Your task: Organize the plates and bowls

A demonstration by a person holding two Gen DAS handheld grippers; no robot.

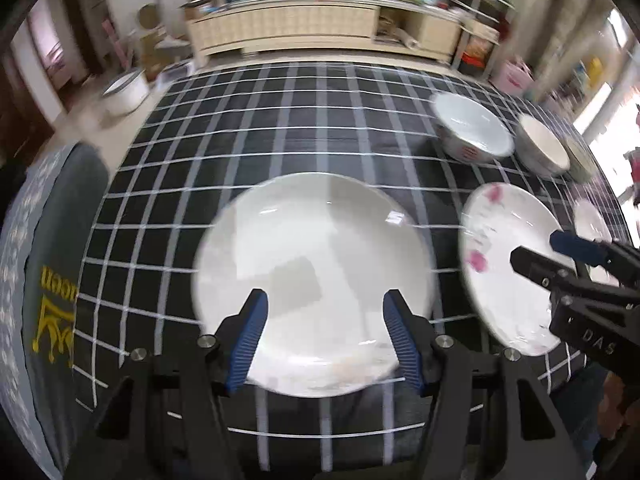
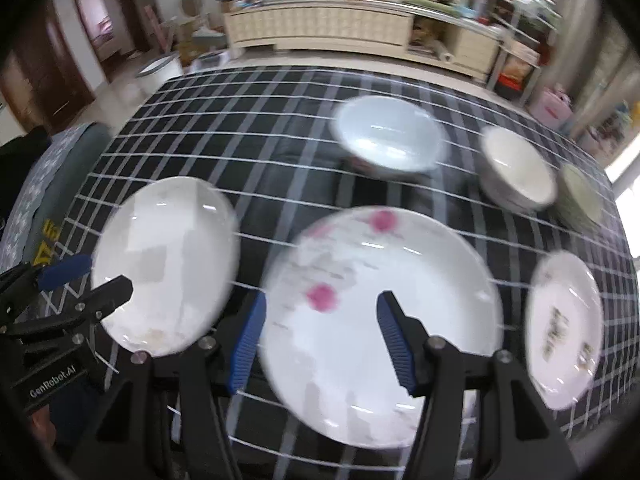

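Holding my left tool [image 1: 322, 336] over the near edge of the plain white plate [image 1: 312, 264], I keep its blue pads wide apart, one on each side of the plate's near half, and I cannot tell whether they touch it. My right tool [image 2: 320, 336] hangs the same way above the pink-flowered plate [image 2: 380, 320], its pads spread, gripping nothing. Both plates lie flat on the table [image 1: 240, 140], which is covered with a black cloth crossed by white grid lines; the flowered plate sits just to the right of the plain one, with a strip of cloth between them. Further right, near the table's edge, lies a smaller plate with dark markings [image 2: 564, 328]. Beyond the plates, toward the far right of the table, three bowls stand in a row: a large white bowl [image 2: 390, 136] with a red mark on its side, a cream bowl [image 2: 518, 168] beside it, and a third bowl [image 2: 580, 194] half cut off at the edge. Past the table a long pale cabinet [image 1: 284, 24] carries cluttered boxes and jars, blurred.
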